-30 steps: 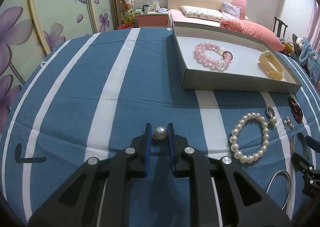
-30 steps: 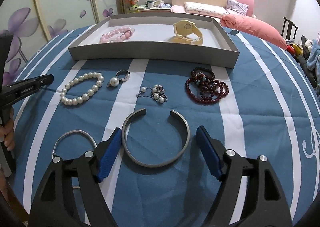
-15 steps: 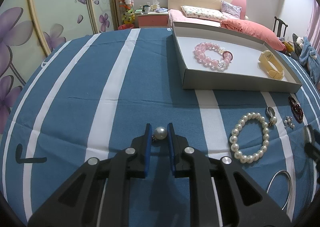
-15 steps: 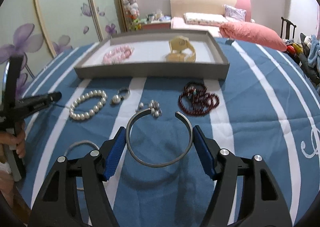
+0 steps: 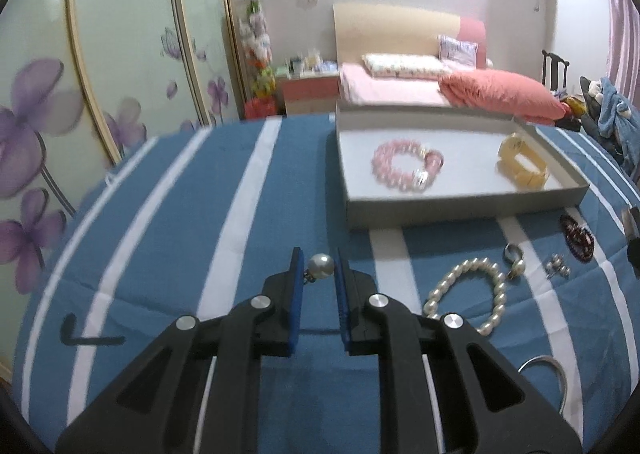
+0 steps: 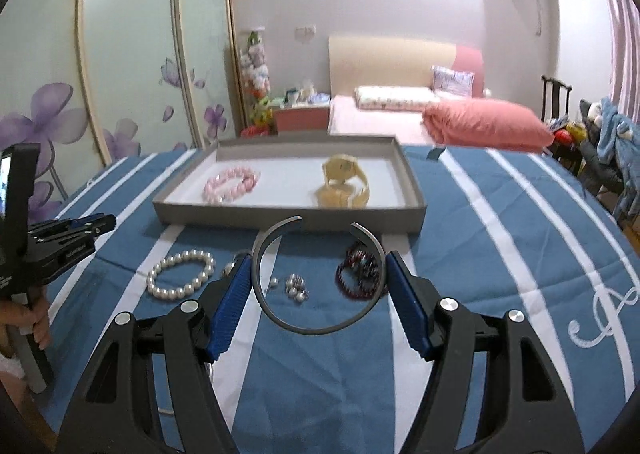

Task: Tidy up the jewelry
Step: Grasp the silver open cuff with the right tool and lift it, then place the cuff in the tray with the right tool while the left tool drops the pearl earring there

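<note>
Left wrist view: the left gripper (image 5: 317,270) is pinched narrow on a pearl earring (image 5: 320,266), carried above the striped bedspread (image 5: 168,238); the grey tray (image 5: 460,209), already holding a pink bead bracelet (image 5: 404,167) and a cream watch (image 5: 522,165), lies to its right. Right wrist view: the right gripper (image 6: 320,286) holds a silver cuff bangle (image 6: 318,278) across its width, clear of the cloth, its open ends toward the tray. Risks, as judged: the round pearl could roll out of so slight a pinch; the springy bangle could pop free if squeezed or tilted. Obscured: the earring's post behind the pad, and the ring behind the right gripper's left finger; both views are motion-blurred.
</note>
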Demonstrator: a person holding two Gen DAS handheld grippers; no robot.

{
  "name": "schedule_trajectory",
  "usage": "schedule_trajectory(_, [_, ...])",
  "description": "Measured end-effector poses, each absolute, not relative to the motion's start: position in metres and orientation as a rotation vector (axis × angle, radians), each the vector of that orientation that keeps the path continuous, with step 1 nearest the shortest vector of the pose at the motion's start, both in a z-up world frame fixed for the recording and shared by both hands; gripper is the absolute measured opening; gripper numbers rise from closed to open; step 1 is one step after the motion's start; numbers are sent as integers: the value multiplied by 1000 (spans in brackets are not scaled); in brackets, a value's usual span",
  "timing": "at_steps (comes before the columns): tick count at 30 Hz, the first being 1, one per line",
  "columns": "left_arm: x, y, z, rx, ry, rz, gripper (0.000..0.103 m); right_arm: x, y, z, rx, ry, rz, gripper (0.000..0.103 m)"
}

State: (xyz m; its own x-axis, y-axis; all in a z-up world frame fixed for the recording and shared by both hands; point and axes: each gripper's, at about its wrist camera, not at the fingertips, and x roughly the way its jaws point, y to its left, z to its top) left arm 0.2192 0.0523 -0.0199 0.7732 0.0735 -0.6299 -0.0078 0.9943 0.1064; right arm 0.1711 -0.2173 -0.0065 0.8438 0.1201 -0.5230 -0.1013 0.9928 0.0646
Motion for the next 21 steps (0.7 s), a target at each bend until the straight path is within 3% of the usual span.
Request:
schedule_trajectory(10, [197,24,13,176,502,103,16,163,-218,10,14,410,90,67])
schedule_trajectory(21, [185,6,25,193,444,95,16,156,-216,21,22,327,89,67])
